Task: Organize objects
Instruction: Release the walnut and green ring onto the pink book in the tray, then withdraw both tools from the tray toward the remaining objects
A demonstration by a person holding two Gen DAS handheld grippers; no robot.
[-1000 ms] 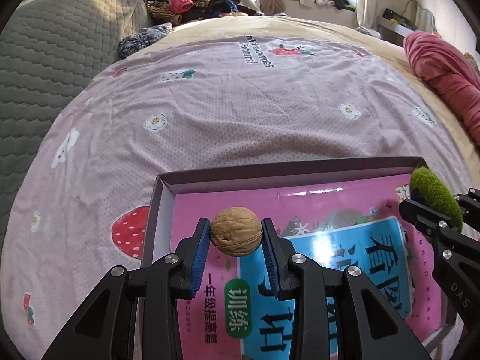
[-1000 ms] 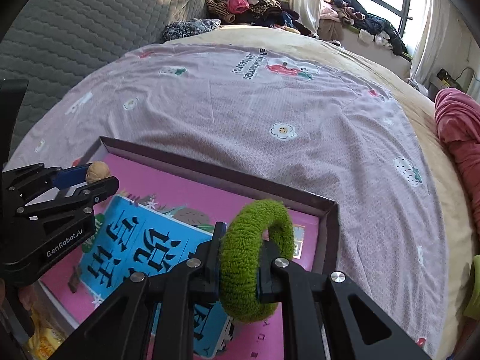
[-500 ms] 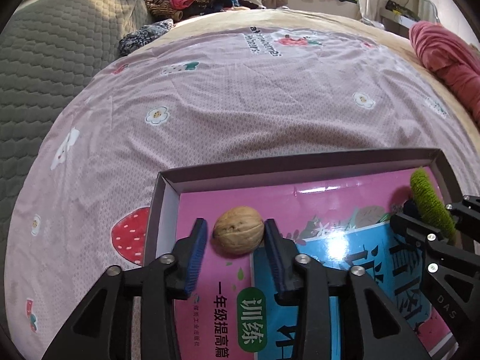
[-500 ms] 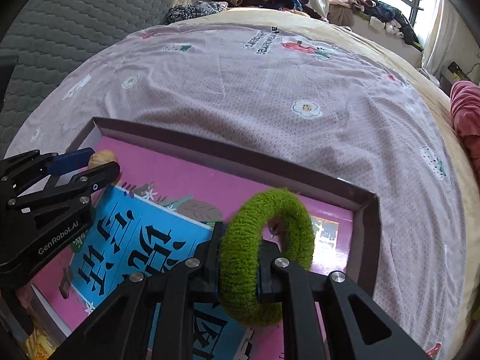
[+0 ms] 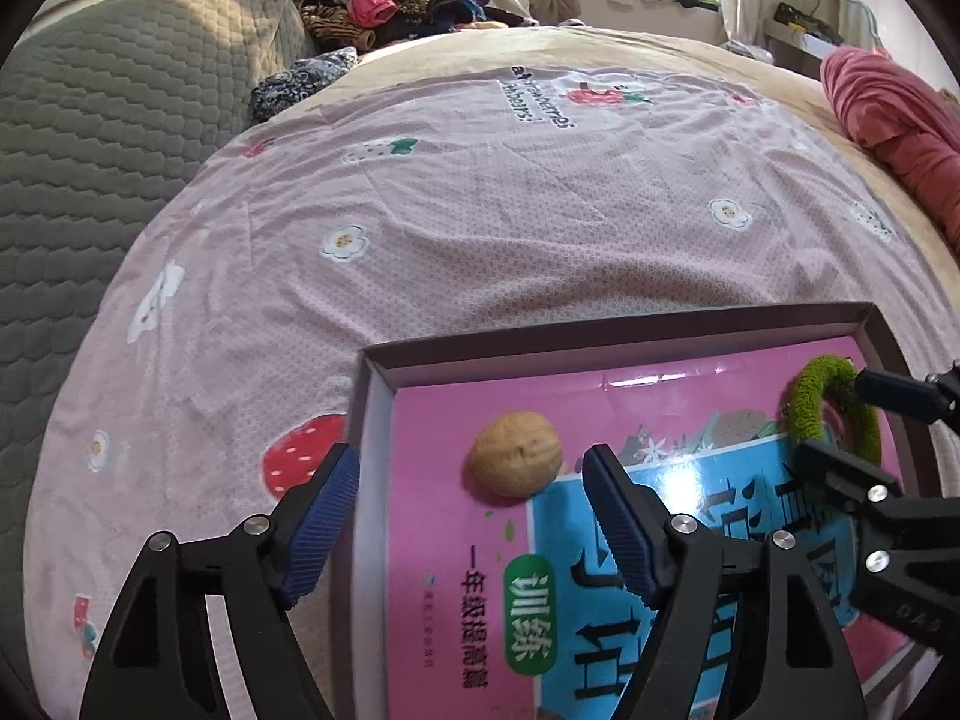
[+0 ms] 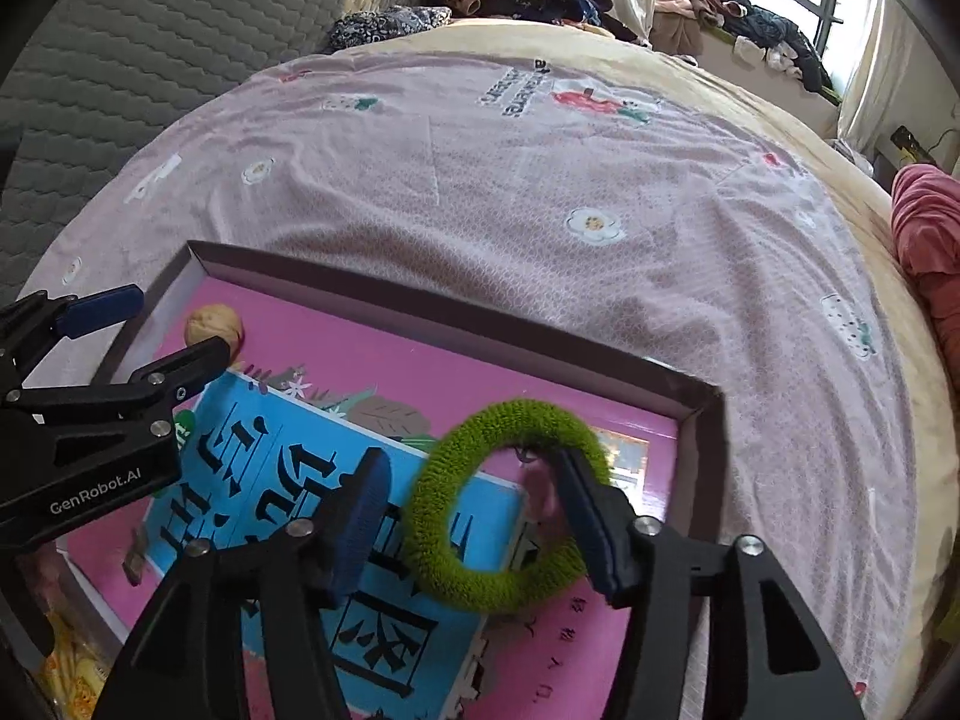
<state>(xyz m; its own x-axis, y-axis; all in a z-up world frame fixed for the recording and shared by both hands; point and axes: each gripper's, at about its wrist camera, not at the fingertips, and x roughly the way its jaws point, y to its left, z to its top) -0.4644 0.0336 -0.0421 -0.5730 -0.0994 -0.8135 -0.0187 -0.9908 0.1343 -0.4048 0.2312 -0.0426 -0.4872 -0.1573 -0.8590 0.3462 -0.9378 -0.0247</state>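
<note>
two claws stand released over a shallow box [image 5: 606,354] on a bed [image 5: 480,198], their jaws having just been opening. the left claw [image 5: 471,474] has its ribbed blue pads clear of a walnut [image 5: 516,461], which sits between them on a glossy pink-and-blue book [image 5: 690,516] near the box's far left corner. the right claw [image 6: 474,501] straddles a fuzzy green ring [image 6: 507,507] by the far right corner; one pad sits inside the loop, and whether it touches the pile cannot be told. the risk, as it looks: the round, hard-shelled walnut could roll on the slick cover if a pad clips it on withdrawal, and the ring's pile could snag the pad inside it and be dragged out. the box walls are low, thin card; the sheet is soft, creased cotton.
</note>
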